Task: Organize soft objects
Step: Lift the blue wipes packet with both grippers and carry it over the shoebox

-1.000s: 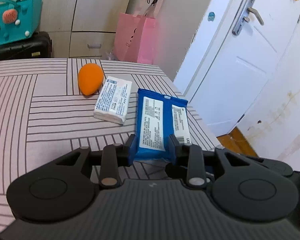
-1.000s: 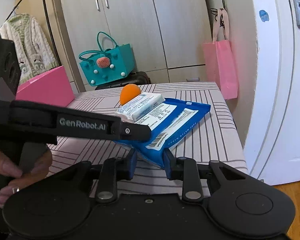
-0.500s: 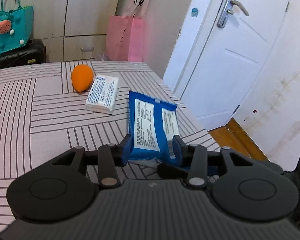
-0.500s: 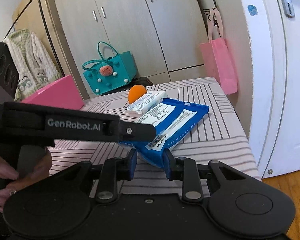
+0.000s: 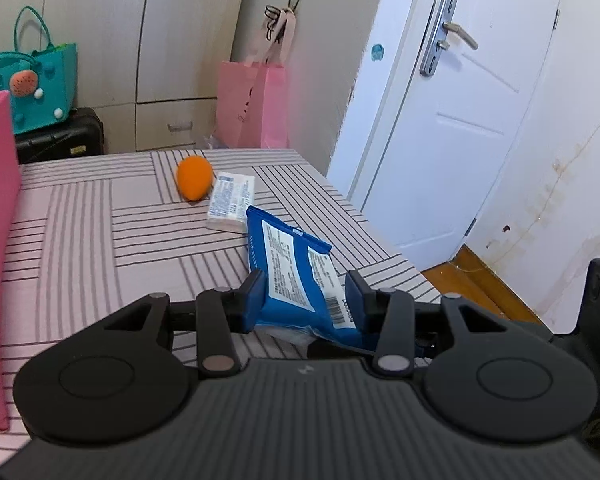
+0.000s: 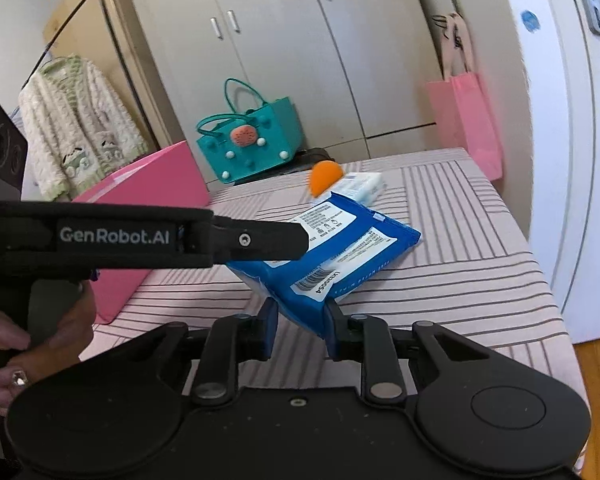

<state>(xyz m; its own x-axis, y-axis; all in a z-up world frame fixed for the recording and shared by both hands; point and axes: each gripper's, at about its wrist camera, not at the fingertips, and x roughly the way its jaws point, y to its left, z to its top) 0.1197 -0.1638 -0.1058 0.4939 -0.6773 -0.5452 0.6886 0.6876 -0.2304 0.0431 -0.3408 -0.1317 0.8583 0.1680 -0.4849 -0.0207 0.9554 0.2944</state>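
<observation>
On the table (image 5: 100,240), the sponge (image 5: 194,178) lies just left of the tissue pack (image 5: 232,204).

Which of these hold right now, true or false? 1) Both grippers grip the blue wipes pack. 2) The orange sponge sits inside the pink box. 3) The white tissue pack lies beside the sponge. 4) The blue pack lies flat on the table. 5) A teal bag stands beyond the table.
1) Both the left gripper and right gripper grip the blue plastic wipes pack. True.
2) The orange egg-shaped sponge sits inside the pink box. False: it lies on the striped table.
3) The white tissue pack lies beside the sponge. True.
4) The blue pack lies flat. False: it is tilted, its near end raised.
5) A teal handbag stands beyond the table. True.
</observation>
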